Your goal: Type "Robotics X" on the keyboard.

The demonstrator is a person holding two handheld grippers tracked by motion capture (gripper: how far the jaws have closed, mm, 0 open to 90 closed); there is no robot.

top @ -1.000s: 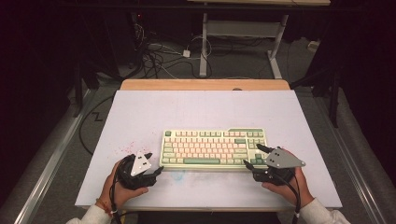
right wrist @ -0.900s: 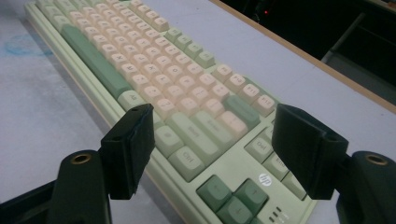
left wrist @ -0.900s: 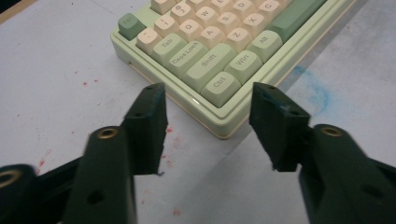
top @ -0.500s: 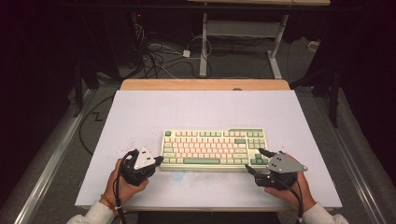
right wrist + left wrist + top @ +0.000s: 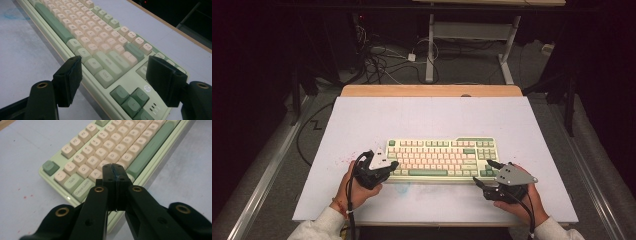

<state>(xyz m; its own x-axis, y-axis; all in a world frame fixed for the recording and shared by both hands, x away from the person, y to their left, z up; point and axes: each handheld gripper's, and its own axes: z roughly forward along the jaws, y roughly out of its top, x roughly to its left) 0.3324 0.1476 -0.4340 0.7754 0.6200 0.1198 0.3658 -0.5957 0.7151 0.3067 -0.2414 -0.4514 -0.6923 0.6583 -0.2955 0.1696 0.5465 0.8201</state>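
The left claw (image 5: pixel 115 171) is sitting with its two pads pressed flat together and nothing between them, having just been closing, and it is hovering over the left end of the keyboard (image 5: pixel 442 157), its tip above the letter keys near the Caps Lock key (image 5: pixel 83 190). The right claw (image 5: pixel 113 77) is standing wide apart, holding nothing, its pads straddling the keyboard's lower right corner above the arrow keys (image 5: pixel 131 98). The keyboard is lying square on the white tabletop (image 5: pixel 432 120), near the person's edge and between the two hands.

The step appears to be key pressing with the closed left tip. To do it well, I would be bringing that tip straight down on the centre of one cap, keeping it upright so it is not clipping a neighbour, and pressing lightly so the keyboard is not sliding; the right claw could be steadying the corner.

Counting: one keyboard, two claws, one tabletop
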